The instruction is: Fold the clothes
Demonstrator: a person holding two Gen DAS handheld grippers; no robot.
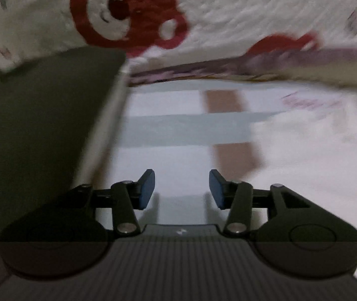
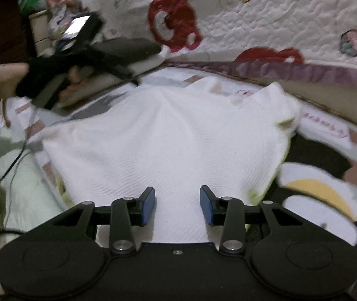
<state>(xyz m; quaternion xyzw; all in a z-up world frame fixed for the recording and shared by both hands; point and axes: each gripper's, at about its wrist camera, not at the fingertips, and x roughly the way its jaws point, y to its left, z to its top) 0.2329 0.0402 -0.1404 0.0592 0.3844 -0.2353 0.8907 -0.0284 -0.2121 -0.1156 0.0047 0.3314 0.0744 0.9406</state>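
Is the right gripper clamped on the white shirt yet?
No, the right gripper is open, its blue pads apart over the white shirt.

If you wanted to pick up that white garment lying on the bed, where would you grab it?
Probably at the corner with the green trim of the white garment, coming from the near right side. That hem edge lies free over the dark patch of bedding, so a finger could slip under it, and it sits just beside the open right gripper.

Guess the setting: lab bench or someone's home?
Likely a home bedroom, on a bed: a quilted blanket with red bear prints lies behind, a patterned sheet underneath, and a white garment lies spread on it.
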